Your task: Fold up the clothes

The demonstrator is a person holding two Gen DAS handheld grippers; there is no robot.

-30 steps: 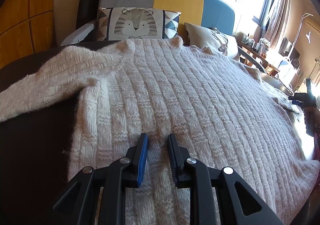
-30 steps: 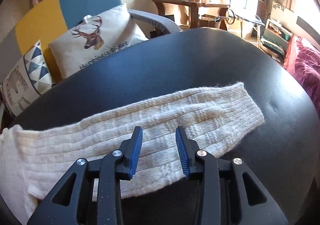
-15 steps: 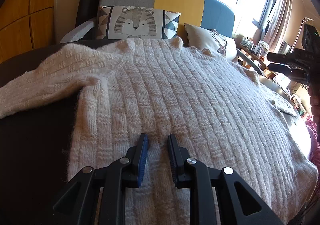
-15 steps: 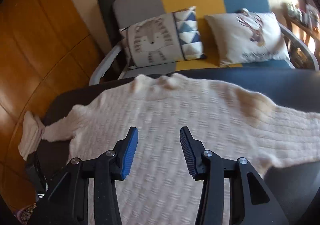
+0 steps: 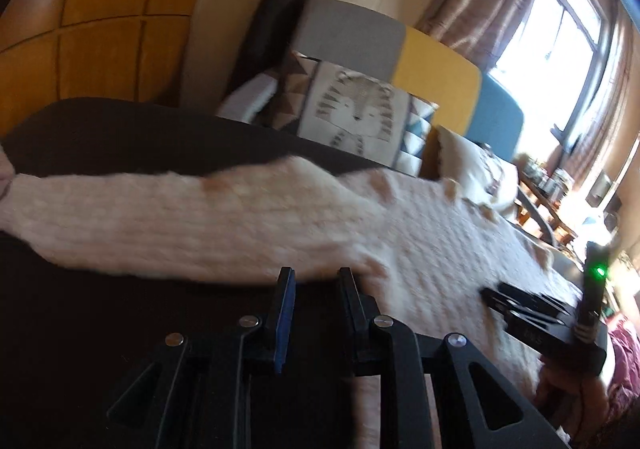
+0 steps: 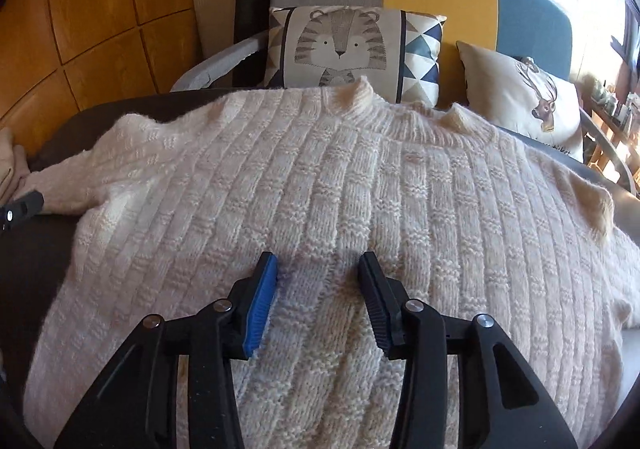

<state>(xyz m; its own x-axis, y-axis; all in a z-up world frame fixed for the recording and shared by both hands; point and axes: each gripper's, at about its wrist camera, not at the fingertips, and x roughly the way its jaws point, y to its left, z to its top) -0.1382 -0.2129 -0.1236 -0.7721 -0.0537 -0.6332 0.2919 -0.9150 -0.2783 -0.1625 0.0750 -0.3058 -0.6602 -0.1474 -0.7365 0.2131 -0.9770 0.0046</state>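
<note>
Cream chunky-knit sweater (image 6: pixel 340 209) lay flat, front up, on the dark surface (image 6: pixel 36 261), collar toward the sofa. Judged soft, limp, stretchy; best taken at a sleeve cuff or hem edge. Right claw (image 6: pixel 318 289) hovered over its chest, spread, empty. Left claw (image 5: pixel 316 289) narrowly parted, empty, beside the outstretched sleeve, which only the left view showed full-length.

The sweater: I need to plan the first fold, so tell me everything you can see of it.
The sweater is cream, chunky knit with ribbed columns and a short ribbed collar. It lies spread flat on the dark table, collar toward the sofa, with one sleeve stretched out sideways. Nothing is folded yet. The right gripper is over its middle, its fingers apart, gripping nothing.
</note>
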